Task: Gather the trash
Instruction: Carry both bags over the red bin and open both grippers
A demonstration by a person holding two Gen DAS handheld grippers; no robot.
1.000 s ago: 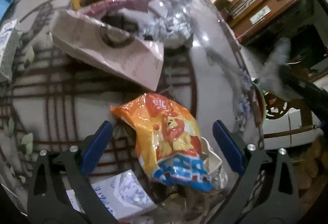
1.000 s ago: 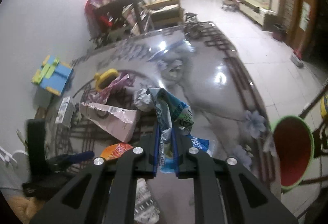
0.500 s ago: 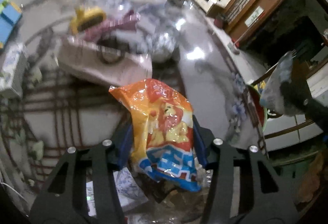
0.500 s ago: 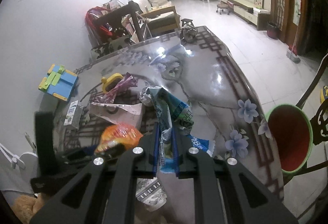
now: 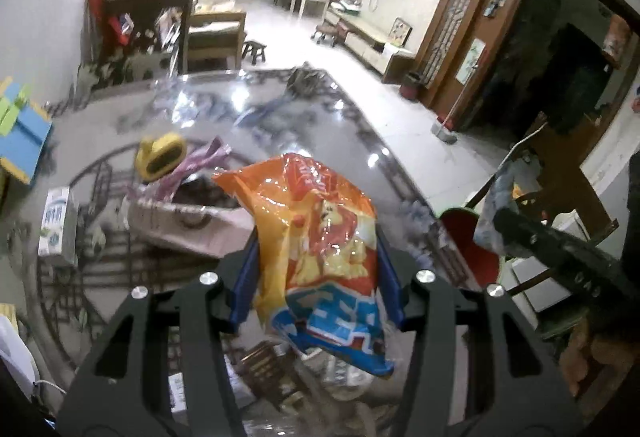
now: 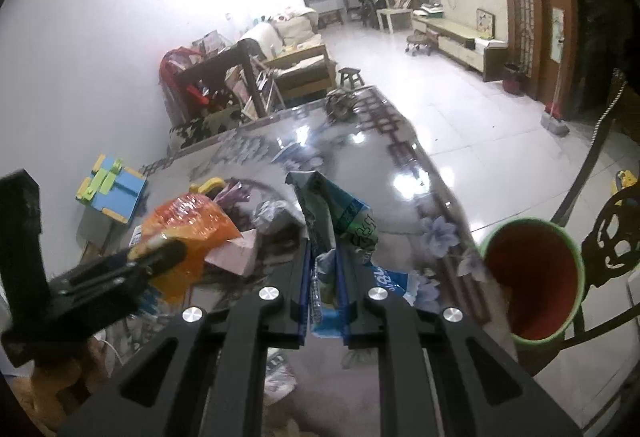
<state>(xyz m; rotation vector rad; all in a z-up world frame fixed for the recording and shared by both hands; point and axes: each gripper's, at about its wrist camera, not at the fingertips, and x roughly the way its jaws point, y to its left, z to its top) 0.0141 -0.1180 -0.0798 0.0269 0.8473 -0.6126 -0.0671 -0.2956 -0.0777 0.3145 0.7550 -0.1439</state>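
Note:
My left gripper is shut on an orange snack bag and holds it above the glossy patterned table. The bag also shows in the right wrist view, in the left gripper. My right gripper is shut on a green and blue wrapper held above the table. A red bin with a green rim stands off the table's right edge; it shows partly in the left wrist view.
On the table lie a pink paper bag, a yellow toy, a purple wrapper, a milk carton and crumpled wrappers. A dark chair back stands beside the bin.
My left gripper closed on the orange snack bag and lifted it off the table. My right gripper kept its wrapper and rose, with the bin now closer in view.

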